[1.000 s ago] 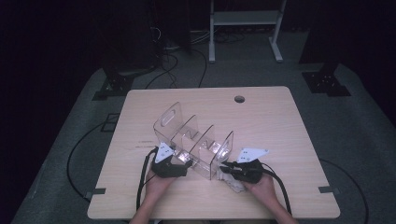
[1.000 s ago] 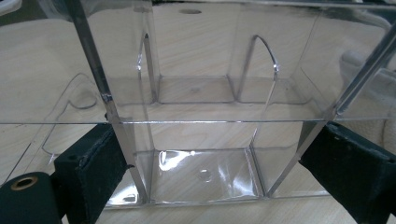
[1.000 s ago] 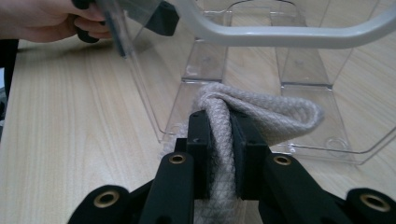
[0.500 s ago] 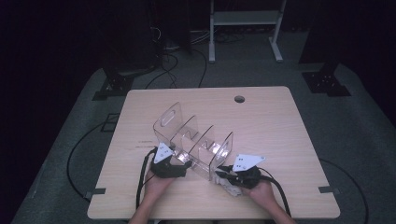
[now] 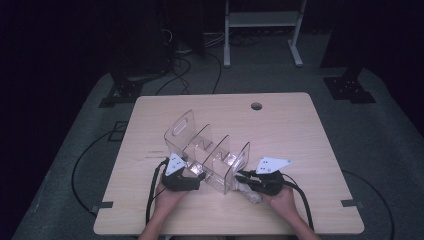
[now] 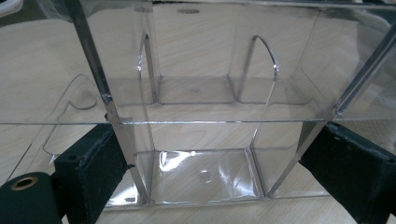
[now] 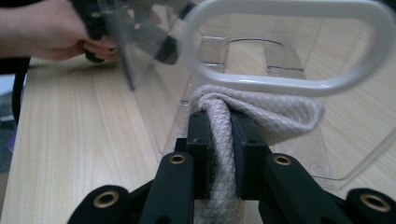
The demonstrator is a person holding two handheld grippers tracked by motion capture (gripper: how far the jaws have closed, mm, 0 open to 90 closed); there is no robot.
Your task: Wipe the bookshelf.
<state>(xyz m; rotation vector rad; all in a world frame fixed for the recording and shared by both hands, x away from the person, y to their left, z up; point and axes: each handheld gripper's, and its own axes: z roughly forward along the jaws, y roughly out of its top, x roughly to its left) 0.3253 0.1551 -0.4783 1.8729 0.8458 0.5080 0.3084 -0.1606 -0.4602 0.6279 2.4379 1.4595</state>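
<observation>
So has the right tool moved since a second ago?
Yes. The right tool, shut on the pale braided rope, has shifted left toward the clear plastic divided organizer, whose place on the table is unchanged.

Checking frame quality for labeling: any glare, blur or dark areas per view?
High view: table evenly lit, surroundings nearly black, clear organizer faint. Left gripper view: sharp, glints on the acrylic walls. Right gripper view: rope in the jaws is sharp, the organizer's handle cutout and the far hand blurred.

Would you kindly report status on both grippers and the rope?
Left gripper open, jaws straddling clear plastic divided organizer. Right gripper shut on beige braided rope, at organizer's handle end. Nothing blocking.
</observation>
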